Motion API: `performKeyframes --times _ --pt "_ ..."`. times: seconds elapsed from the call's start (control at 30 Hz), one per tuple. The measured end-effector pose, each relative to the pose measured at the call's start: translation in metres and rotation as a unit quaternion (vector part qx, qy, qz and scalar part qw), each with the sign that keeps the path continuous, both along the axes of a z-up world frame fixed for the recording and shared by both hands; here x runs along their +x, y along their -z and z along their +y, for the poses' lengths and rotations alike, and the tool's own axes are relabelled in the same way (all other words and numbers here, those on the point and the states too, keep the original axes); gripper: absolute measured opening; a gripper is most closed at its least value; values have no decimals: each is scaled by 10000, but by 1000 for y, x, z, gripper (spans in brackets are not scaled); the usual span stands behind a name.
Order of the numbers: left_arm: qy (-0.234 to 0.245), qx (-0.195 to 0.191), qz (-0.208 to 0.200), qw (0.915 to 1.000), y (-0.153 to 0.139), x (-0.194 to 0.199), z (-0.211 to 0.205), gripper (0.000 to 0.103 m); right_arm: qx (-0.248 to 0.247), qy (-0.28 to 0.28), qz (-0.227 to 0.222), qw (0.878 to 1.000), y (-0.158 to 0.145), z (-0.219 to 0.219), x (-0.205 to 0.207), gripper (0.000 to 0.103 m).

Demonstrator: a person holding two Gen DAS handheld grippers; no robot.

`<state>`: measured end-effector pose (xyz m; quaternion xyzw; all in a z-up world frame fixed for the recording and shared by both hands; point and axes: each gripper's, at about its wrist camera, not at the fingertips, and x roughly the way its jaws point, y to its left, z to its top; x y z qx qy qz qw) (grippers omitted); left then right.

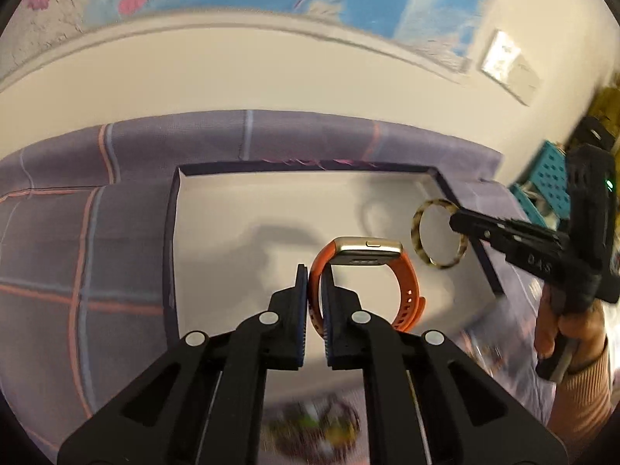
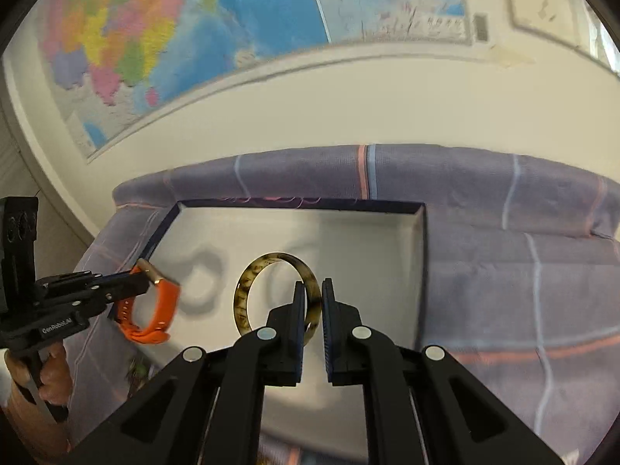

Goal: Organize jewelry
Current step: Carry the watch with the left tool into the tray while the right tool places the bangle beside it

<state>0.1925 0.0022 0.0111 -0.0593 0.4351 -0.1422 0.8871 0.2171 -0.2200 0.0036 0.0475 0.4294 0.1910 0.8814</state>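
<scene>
My left gripper point(image 1: 314, 277) is shut on the strap of an orange watch point(image 1: 407, 290) with a gold case and holds it above the white inside of a shallow dark-rimmed box point(image 1: 232, 209). My right gripper point(image 2: 313, 290) is shut on a tortoiseshell bangle point(image 2: 242, 298) and holds it upright above the same box point(image 2: 368, 240). In the left wrist view the bangle point(image 1: 420, 248) hangs over the box's right side, with the right gripper point(image 1: 459, 223) on it. In the right wrist view the watch point(image 2: 155, 310) and left gripper point(image 2: 141, 283) are over the box's left edge.
The box lies on a purple plaid cloth point(image 1: 77, 252) against a white wall with a coloured map point(image 2: 155, 38). A teal perforated basket point(image 1: 546, 182) stands at the far right. Blurred colourful items point(image 1: 314, 422) lie on the cloth below the left gripper.
</scene>
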Motion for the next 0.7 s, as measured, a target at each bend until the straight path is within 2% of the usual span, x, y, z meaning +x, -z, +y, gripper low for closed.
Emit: performKeyframes --times 0.23,0.43,0.53,0.6,0.63,0.7 --pt "-379 155 483 9980 22 66 -7 7 -253 126 305 9991 18 20 41 7" --pt "-578 111 786 9952 31 93 -9 8 -399 516 511 9966 26 20 62 7" --pt "-599 93 846 9946 28 98 -13 11 -417 623 474 9961 24 18 60 17" --pt "-561 52 821 9950 29 99 -10 23 -441 697 349 9960 18 16 51 25" --pt "-570 61 780 9953 29 95 -11 32 -405 675 279 9965 14 16 44 28" --pt "-564 112 504 9971 20 82 -10 43 -270 444 99 9986 3 11 24 29"
